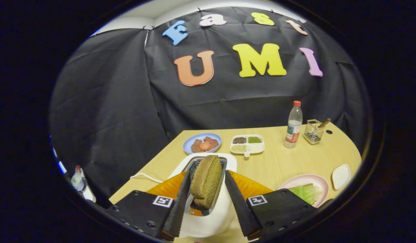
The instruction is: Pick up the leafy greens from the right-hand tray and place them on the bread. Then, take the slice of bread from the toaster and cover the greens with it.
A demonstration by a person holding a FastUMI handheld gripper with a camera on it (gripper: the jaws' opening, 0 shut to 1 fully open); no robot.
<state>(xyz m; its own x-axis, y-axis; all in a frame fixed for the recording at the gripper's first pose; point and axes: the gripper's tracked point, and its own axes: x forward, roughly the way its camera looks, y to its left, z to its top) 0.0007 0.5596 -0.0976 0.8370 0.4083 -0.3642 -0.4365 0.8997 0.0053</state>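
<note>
Gripper view showed the tongs (208, 199) spread wide around the brown bread slice (206, 181) standing in the white toaster (208, 219), not yet clamped; pale leafy greens (307, 193) lay on the pink plate (297, 182) to the right, apparently unmoved.

gripper cam, fisheye, riding above the fingers (208, 202), angled down, close over the toaster (208, 216), table (278, 162) and wall beyond

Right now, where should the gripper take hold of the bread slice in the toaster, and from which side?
Grip the slice's raised top half, from above. It stands on edge out of the toaster slot, flat faces toward the fingers. The gripper is open, straddling it.
</note>
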